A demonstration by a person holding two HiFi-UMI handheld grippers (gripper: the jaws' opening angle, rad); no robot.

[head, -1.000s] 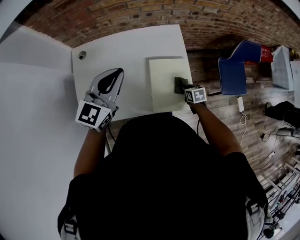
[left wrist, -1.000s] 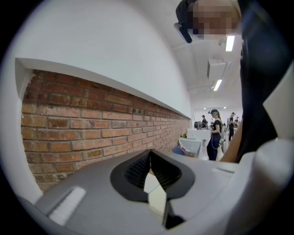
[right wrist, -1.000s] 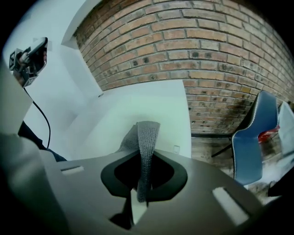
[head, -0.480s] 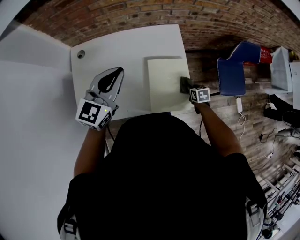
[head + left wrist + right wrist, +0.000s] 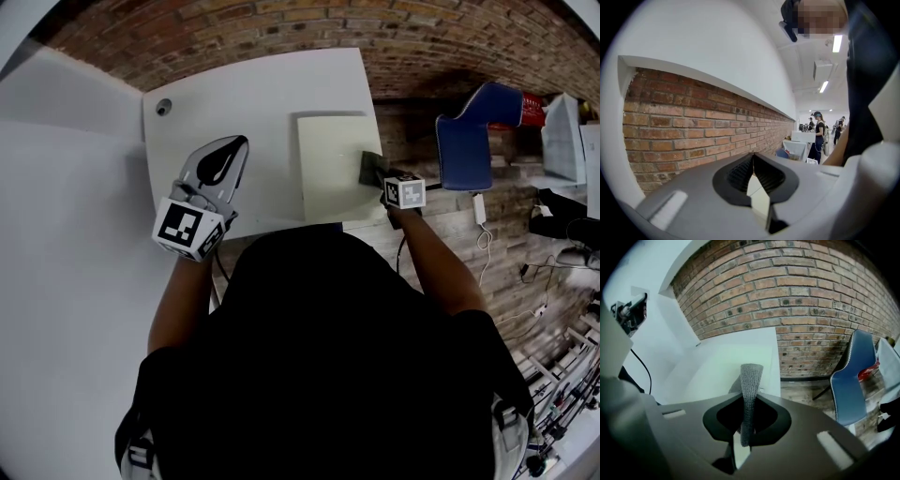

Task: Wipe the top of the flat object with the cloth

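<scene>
A flat pale yellow board (image 5: 330,167) lies on the white table (image 5: 253,103), near its right edge. A dark grey cloth (image 5: 368,168) rests at the board's right edge, and my right gripper (image 5: 378,174) is shut on it. In the right gripper view the knitted cloth (image 5: 750,380) stands pinched between the jaws of the right gripper (image 5: 748,404), with the board (image 5: 725,365) beyond it. My left gripper (image 5: 232,148) hovers over the table left of the board, shut and empty. In its own view the left gripper (image 5: 753,161) points at a brick wall.
A blue chair (image 5: 473,139) stands on the brick floor right of the table. A small round grommet (image 5: 164,109) sits at the table's far left corner. A white wall panel (image 5: 66,234) fills the left. People stand far off (image 5: 818,136).
My right gripper has slid the cloth a little to the right, from on the board to its right edge. The left gripper has stayed put.
</scene>
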